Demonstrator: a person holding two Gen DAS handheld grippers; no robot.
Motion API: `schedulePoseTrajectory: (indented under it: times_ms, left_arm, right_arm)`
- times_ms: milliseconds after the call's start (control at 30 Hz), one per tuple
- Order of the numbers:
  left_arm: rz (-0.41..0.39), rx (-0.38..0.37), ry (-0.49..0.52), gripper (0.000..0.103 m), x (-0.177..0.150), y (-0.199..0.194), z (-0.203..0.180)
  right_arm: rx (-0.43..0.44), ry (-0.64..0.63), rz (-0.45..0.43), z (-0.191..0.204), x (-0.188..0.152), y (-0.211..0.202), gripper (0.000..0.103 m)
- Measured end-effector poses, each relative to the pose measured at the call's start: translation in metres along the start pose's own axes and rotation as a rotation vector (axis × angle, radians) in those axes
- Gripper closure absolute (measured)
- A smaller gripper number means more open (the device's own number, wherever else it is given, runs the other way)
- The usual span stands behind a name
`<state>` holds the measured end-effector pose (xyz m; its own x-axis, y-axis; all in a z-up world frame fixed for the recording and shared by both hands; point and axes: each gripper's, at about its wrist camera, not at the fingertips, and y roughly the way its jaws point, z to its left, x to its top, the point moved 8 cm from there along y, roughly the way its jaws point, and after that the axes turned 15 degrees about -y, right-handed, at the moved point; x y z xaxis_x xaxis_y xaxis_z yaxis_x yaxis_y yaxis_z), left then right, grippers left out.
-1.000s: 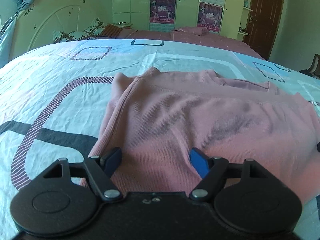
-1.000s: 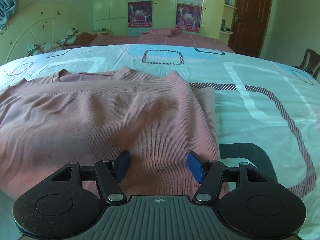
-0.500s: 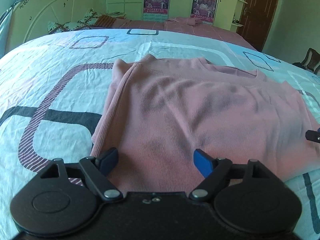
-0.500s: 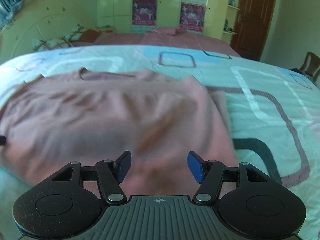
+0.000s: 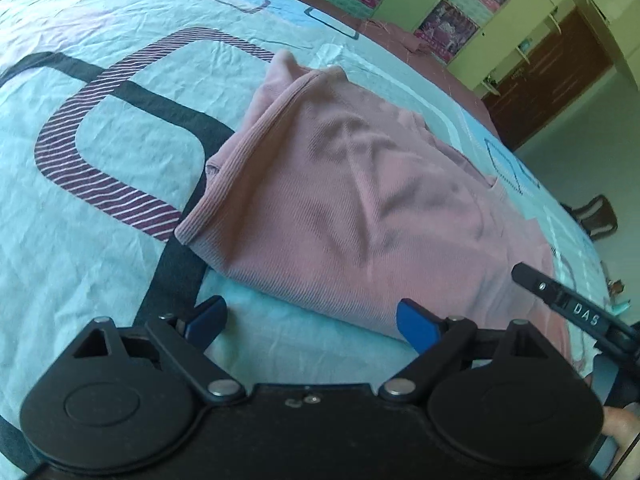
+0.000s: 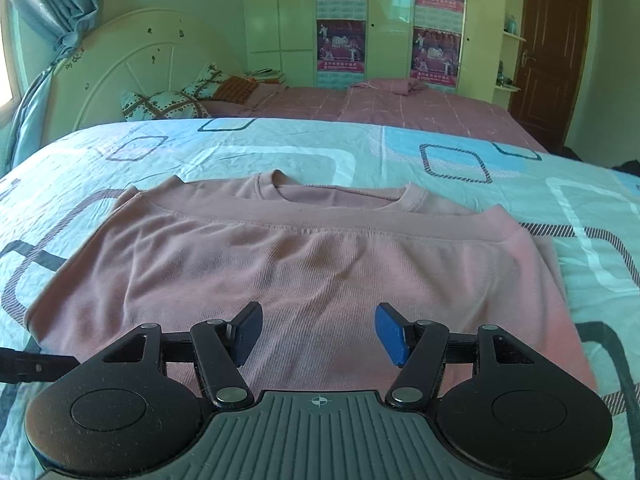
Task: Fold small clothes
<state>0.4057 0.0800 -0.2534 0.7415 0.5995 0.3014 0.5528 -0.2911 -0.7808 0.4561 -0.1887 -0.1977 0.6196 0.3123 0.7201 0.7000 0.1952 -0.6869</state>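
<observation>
A pink knit top [image 6: 320,256] lies folded on the patterned bedspread [image 6: 520,184], its hem band laid up near the round neckline [image 6: 340,192]. It also shows in the left wrist view [image 5: 360,208], with its left folded edge toward me. My left gripper [image 5: 312,320] is open and empty, just off the garment's near edge over the bedspread [image 5: 100,128]. My right gripper [image 6: 318,330] is open and empty above the garment's near part. The right gripper's finger [image 5: 560,300] shows at the right of the left wrist view.
A white headboard [image 6: 132,76] and pillows [image 6: 168,102] are at the far left. A second bed with a pink cover [image 6: 400,108] lies beyond. Green cupboards with posters [image 6: 340,20] and a brown door [image 6: 556,52] line the back wall. A chair [image 5: 598,216] stands at right.
Both grippers have pulled back and up from the garment, staying open. The left one has tilted and drawn off the near edge. The garment lies folded and still.
</observation>
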Motion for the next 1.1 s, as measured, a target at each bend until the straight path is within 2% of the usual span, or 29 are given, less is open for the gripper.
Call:
schedulePoseTrajectory:
  times_ms: [133, 233, 400, 433, 500, 567, 633, 733, 833, 933, 1000, 1100]
  left_arm:
    - [-0.034, -0.079, -0.144, 0.007, 0.006, 0.001, 0.004]
    - [-0.071, -0.149, -0.230, 0.008, 0.016, 0.009, 0.004]
    - [-0.182, -0.217, -0.332, 0.012, 0.038, 0.024, 0.001]
    - [-0.202, -0.220, -0.335, 0.018, 0.041, 0.027, -0.001]
    - [-0.241, -0.221, -0.339, 0.045, 0.046, 0.033, -0.001]
    - [-0.255, -0.216, -0.390, 0.081, 0.048, 0.042, 0.007]
    - [-0.263, -0.219, -0.427, 0.086, 0.050, 0.043, 0.014]
    - [-0.285, -0.210, -0.400, 0.089, 0.050, 0.037, 0.009]
    - [-0.318, -0.219, -0.352, 0.089, 0.052, 0.025, -0.005]
    - [-0.358, -0.226, -0.255, 0.091, 0.055, 0.009, -0.031]
    - [-0.372, -0.243, -0.166, 0.091, 0.055, 0.001, -0.056]
    - [-0.369, -0.275, -0.031, 0.091, 0.050, -0.005, -0.102]
  right_arm:
    - [-0.008, 0.031, 0.026, 0.000, -0.003, 0.010, 0.041]
    - [-0.011, 0.034, 0.016, -0.002, 0.001, 0.015, 0.041]
    - [0.000, 0.027, 0.009, -0.005, 0.011, 0.036, 0.041]
    - [-0.001, 0.015, 0.012, -0.004, 0.011, 0.042, 0.041]
    - [-0.011, -0.021, 0.029, -0.001, 0.005, 0.056, 0.041]
    - [-0.018, -0.061, 0.032, 0.002, -0.002, 0.066, 0.041]
    - [-0.034, -0.107, 0.019, 0.006, -0.005, 0.068, 0.041]
    - [-0.046, -0.070, -0.021, 0.001, -0.002, 0.060, 0.041]
    - [-0.070, -0.148, -0.017, 0.005, -0.012, 0.069, 0.041]
    - [-0.029, -0.126, -0.004, 0.000, -0.006, 0.070, 0.041]
    - [0.012, -0.063, -0.026, -0.010, -0.003, 0.063, 0.041]
    - [0.028, 0.018, -0.052, -0.028, -0.002, 0.048, 0.041]
